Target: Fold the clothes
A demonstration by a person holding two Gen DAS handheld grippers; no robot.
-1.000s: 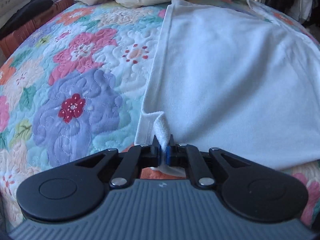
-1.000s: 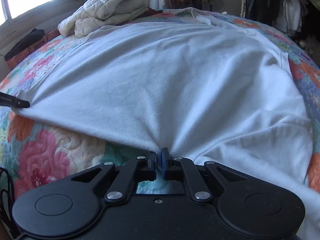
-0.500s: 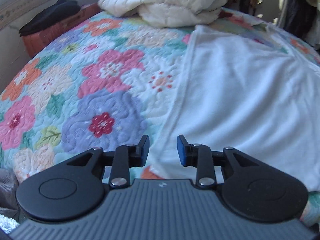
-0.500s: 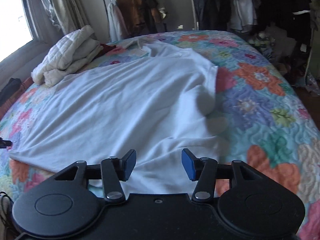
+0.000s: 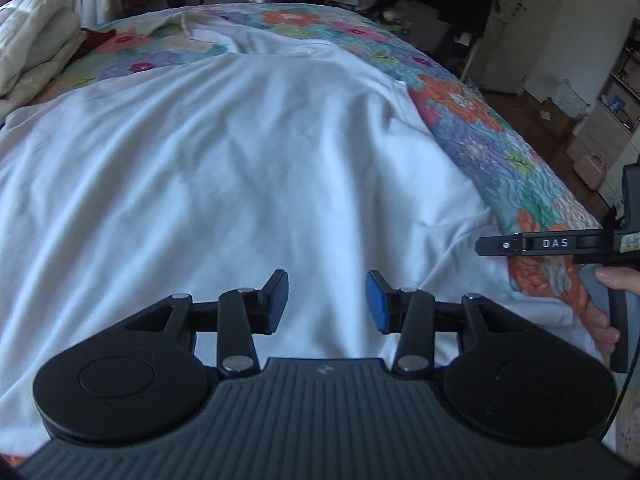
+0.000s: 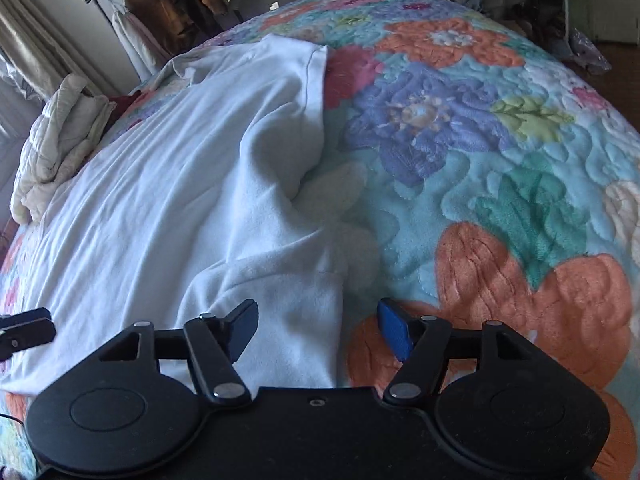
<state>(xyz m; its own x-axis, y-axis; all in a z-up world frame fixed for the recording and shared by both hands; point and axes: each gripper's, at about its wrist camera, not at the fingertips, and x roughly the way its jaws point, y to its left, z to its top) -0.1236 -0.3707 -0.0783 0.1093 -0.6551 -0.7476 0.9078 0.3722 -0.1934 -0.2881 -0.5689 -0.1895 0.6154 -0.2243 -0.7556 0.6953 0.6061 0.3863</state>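
Here the white shirt [image 5: 248, 168] lies spread flat over the floral quilt [image 5: 472, 136] of the bed, filling the middle and left of the left wrist frame. The left gripper [image 5: 326, 306] sits at the lower centre of that frame with its jaws wide apart, nothing between them, the shirt's cloth showing in the gap. At the right edge of the same frame the right gripper [image 5: 486, 247] reaches in from the side over the shirt's edge, with the person's hand [image 5: 608, 308] wrapped round its handle. At the upper left a folded cream quilted blanket [image 5: 32, 52] rests on the bed, just beside the shirt's far edge.

In the right wrist frame the shirt [image 6: 168, 200] runs from the lower left up to the upper centre, its hemmed sleeve [image 6: 308, 80] lying at the top over the quilt [image 6: 500, 168]. A rumpled fold of the shirt sits at the frame's lower middle. The right gripper [image 6: 318, 328] is also wide, empty, its left finger over the cloth and its right finger over an orange flower of the quilt. The tip of the left gripper [image 6: 26, 324] shows at the left edge, over the shirt. The blanket [image 6: 56, 140] lies at the left. Hanging clothes fill the background at the top of both frames.
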